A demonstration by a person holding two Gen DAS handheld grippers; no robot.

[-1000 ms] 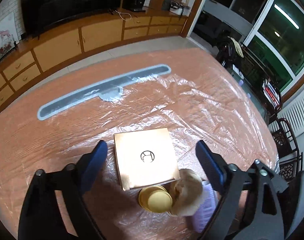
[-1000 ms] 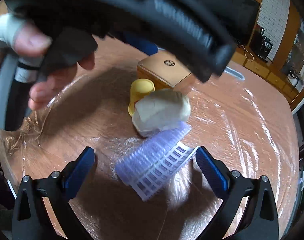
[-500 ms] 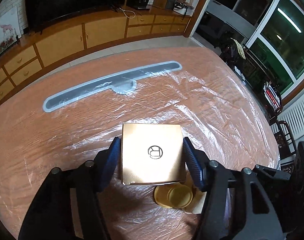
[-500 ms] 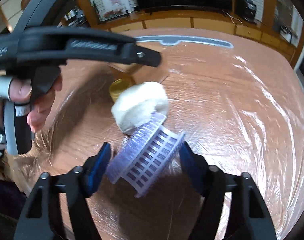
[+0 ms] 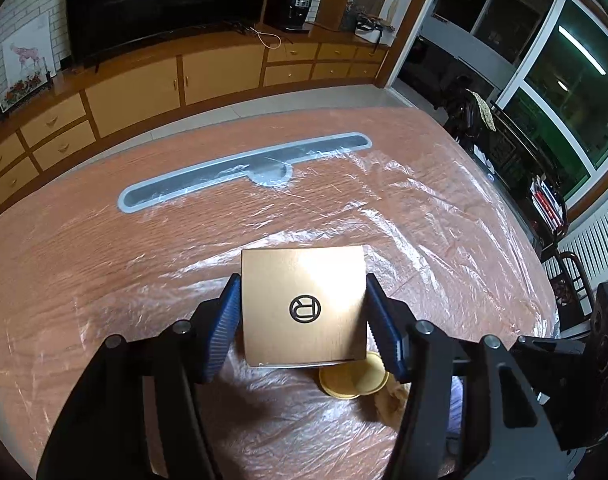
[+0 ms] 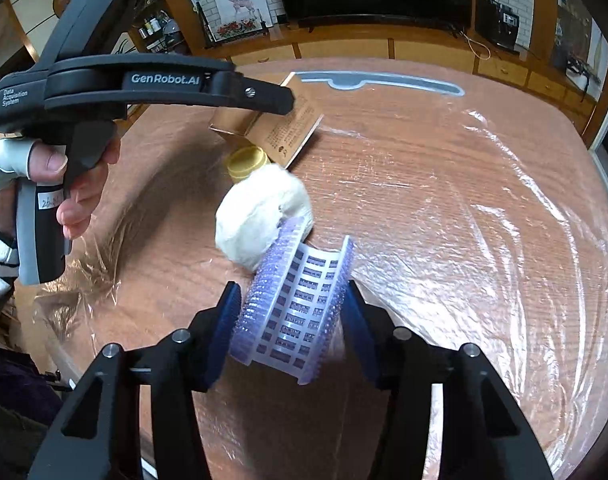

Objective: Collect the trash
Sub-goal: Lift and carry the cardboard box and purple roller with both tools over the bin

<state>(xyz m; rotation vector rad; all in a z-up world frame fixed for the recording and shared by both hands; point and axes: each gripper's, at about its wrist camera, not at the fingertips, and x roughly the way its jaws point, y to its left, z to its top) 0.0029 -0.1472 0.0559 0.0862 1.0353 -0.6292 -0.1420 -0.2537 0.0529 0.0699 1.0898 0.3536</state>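
My left claw [image 5: 302, 316] is clamped on the gold box [image 5: 302, 304]: both blue pads sit flat against its side walls, and the lid with its round black logo faces up at me between them. Those jaws have just been drawing in around it. Just behind the claw's right finger lies a yellow cap [image 5: 354, 378], partly tucked under the box's near edge, with a pale wad [image 5: 390, 394] beside it.

My right claw [image 6: 290, 316] has also just been narrowing, and it now grasps the lilac slatted plastic piece [image 6: 296, 304], which curves up between the pads; both pads press its edges. Straight ahead of this claw, touching the far end of the plastic piece, sits the white crumpled wad [image 6: 260, 216]. Beyond that stands the yellow cap [image 6: 246, 162], and past it the gold box [image 6: 280, 120] tilted in the other gripper, whose black handle a hand [image 6: 78, 184] holds at the upper left. Everything rests on a wooden table [image 6: 424, 152] under wrinkled clear film [image 6: 504, 240]. A grey slot [image 5: 240, 172] runs across the table well ahead of my left claw.
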